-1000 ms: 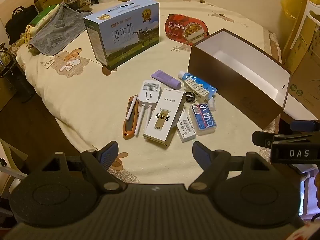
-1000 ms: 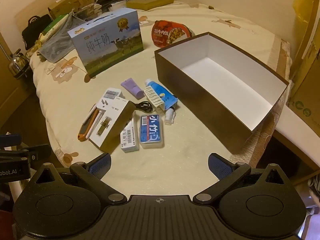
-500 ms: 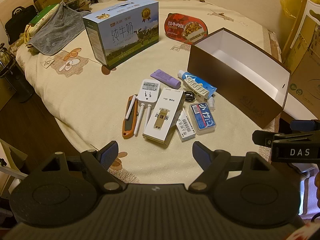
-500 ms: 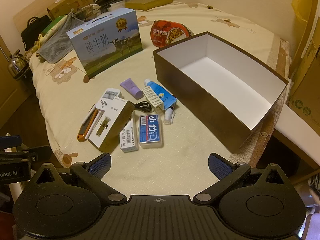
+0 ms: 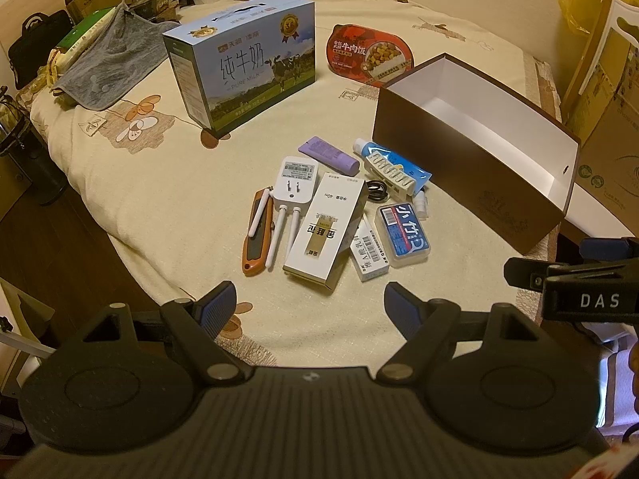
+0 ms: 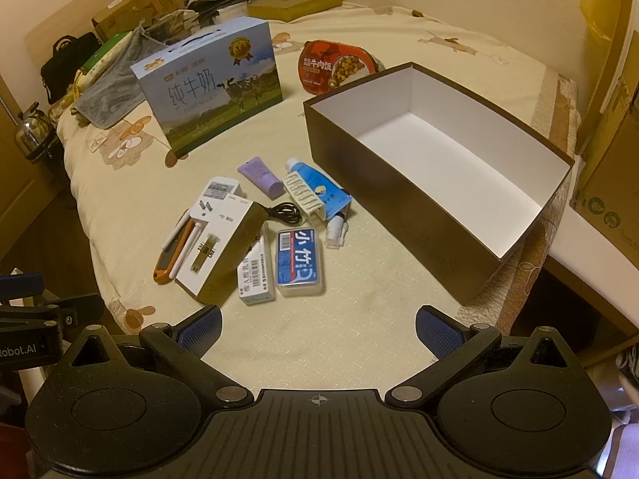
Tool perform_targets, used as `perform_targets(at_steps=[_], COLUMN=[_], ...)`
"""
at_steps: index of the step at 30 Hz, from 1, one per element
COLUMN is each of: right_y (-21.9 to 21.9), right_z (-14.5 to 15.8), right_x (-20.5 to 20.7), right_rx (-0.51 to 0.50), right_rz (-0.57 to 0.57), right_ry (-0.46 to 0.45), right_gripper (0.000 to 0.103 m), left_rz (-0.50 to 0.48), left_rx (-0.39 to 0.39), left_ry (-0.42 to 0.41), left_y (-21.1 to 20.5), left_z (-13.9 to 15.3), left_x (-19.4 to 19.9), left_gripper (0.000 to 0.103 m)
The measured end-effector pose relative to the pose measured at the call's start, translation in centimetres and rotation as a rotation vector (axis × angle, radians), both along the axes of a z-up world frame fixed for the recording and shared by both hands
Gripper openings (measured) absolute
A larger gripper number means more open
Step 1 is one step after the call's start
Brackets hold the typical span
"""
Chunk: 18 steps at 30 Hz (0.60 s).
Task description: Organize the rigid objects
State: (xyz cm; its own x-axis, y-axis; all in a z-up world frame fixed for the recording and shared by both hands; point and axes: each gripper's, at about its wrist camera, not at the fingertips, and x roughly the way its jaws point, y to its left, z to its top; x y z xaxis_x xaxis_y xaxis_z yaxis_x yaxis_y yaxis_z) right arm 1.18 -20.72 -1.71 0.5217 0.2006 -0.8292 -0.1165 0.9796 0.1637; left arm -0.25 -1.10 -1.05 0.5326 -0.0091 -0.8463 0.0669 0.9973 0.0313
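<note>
Lying beside one brown box [image 6: 403, 183] (open): two tubes [image 6: 261, 173].

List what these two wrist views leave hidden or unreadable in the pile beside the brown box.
- Black cable: left view, mostly behind the tall white carton.
- Small white bottle: right view, top under the blue tube.
- Brown box: left view, floor hidden by its near wall.
- Barcode carton: print too small to read.

A blue milk carton [image 5: 243, 66] is stood upright on the cream bedspread [image 5: 167, 183]. Beside it a red ready-meal tray [image 5: 369, 56] is laid; a grey cloth [image 5: 108, 68] is draped at the far left edge.
</note>
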Motion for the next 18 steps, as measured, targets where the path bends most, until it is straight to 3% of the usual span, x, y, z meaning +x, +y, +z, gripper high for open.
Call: perform_targets(at_steps=[18], right_y=[-0.3], right_z=[-0.27], right_x=[0.09], right_rx=[0.001], right_rz=[-0.003], right_ry=[0.002], right_gripper=[0.101], left_rz=[-0.001], left_rx=[0.0], left_ry=[0.004], left_y=[0.35], left_z=[-0.09], left_x=[0.27], left_gripper=[0.079])
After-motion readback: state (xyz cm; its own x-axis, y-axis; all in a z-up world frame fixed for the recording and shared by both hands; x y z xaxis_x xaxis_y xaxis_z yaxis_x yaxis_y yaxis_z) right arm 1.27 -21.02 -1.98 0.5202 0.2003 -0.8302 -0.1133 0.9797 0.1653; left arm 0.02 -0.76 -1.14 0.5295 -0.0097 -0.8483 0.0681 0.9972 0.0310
